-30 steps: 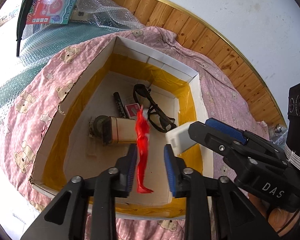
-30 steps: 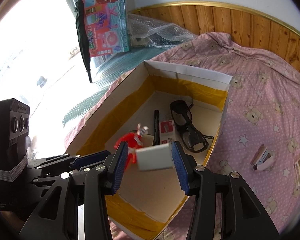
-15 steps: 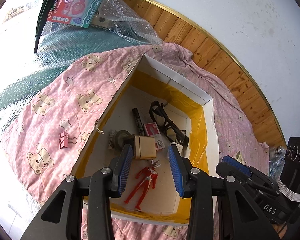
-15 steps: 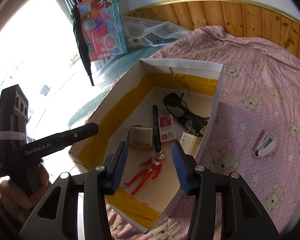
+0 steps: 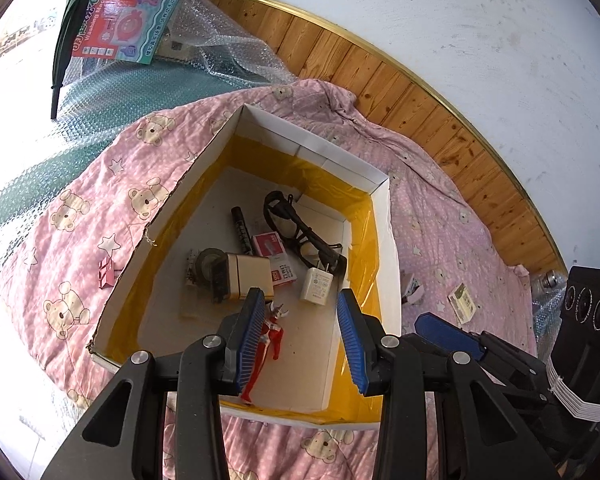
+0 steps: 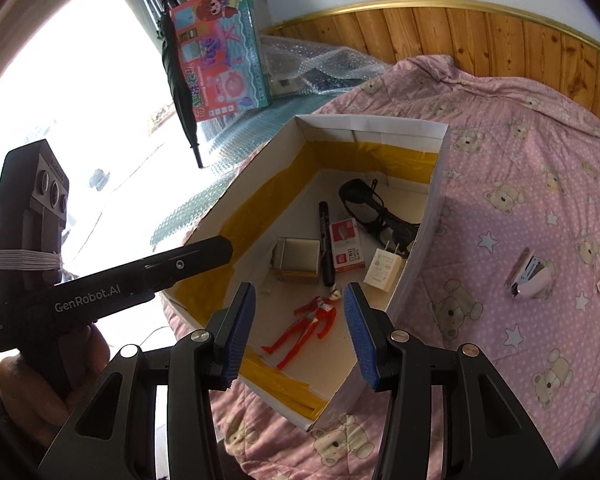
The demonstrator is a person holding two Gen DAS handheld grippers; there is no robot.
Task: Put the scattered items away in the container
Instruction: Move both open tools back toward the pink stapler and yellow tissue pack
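in the box (image 6: 436, 184): one figure (image 6: 308, 326), one charger (image 6: 383, 270), one marker (image 6: 325, 246).

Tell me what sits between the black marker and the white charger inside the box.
In the right wrist view, a small red-and-white box lies between the black marker and the white charger, on the floor of the cardboard box.

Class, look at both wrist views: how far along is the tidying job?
Done: the red figure, white charger, glasses and marker lie inside the box. In hand: nothing; the left gripper and right gripper are both open and empty. Left: the pink binder clip, stapler and small card lie on the quilt.
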